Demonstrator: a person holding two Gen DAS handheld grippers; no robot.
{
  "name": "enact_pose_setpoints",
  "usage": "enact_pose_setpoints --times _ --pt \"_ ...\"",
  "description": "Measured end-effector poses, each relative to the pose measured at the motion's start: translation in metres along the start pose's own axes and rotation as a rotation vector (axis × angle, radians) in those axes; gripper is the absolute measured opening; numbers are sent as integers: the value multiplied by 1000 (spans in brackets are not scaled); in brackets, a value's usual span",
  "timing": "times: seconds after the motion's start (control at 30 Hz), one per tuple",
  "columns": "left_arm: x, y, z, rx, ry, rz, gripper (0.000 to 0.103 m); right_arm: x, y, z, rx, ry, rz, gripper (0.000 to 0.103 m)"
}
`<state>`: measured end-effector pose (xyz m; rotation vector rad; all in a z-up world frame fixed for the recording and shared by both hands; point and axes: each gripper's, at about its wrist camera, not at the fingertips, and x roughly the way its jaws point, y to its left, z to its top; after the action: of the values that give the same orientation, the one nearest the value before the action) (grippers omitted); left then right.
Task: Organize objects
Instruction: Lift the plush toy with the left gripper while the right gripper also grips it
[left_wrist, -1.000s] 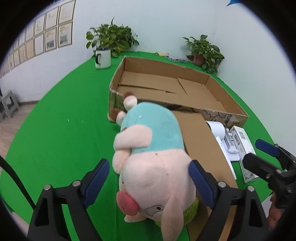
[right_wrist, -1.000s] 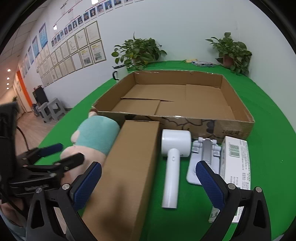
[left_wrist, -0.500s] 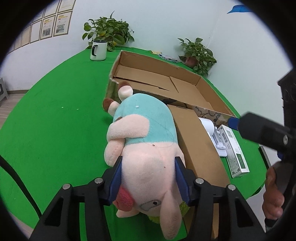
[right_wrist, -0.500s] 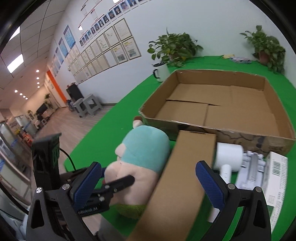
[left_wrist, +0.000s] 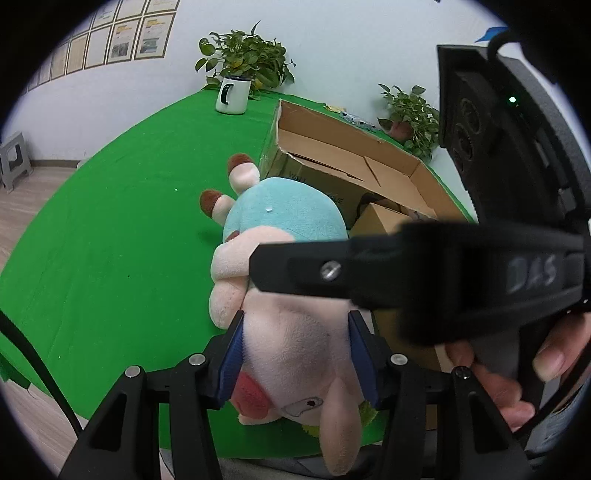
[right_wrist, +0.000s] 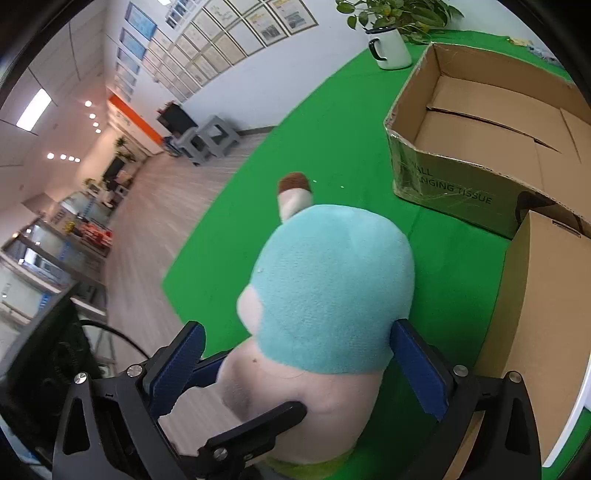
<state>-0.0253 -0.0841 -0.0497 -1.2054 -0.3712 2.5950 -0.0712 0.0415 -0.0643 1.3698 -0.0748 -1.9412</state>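
A plush toy with a pink head and teal body lies on the green table, head toward me. My left gripper is shut on its pink head, both blue pads pressed into the fabric. My right gripper stands open astride the teal body of the plush toy; its left pad is clear of the fabric. One black finger of the right gripper crosses the left wrist view above the toy. Behind the toy stands an open cardboard box.
A closed brown carton lies right beside the toy, against the open box. A white mug and potted plants stand at the table's far edge. A person's hand holds the right gripper. The table's near edge is under the toy's head.
The left gripper's jaws closed from wide apart onto the toy's head. The right gripper swung left from above the carton and white items to straddle the toy's body.
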Motion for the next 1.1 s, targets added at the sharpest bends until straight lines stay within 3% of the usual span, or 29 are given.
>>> enact_pose_setpoints --times 0.17,0.4,0.53,0.83,1.1 --pt "1 -2 -1 15 -14 3 52 21 5 -1 -4 66 -86 94" --pt "-1 -5 0 36 -24 15 50 35 5 8 9 19 -103 72" --pt "-8 -16 7 83 -64 37 49 22 8 8 -1 -24 -89 67" --pt "-28 -67 52 231 -198 15 49 -79 11 20 -15 -253 -102 63" --pt "-25 -123 112 369 -299 -58 49 -188 -16 44 11 -447 -162 62"
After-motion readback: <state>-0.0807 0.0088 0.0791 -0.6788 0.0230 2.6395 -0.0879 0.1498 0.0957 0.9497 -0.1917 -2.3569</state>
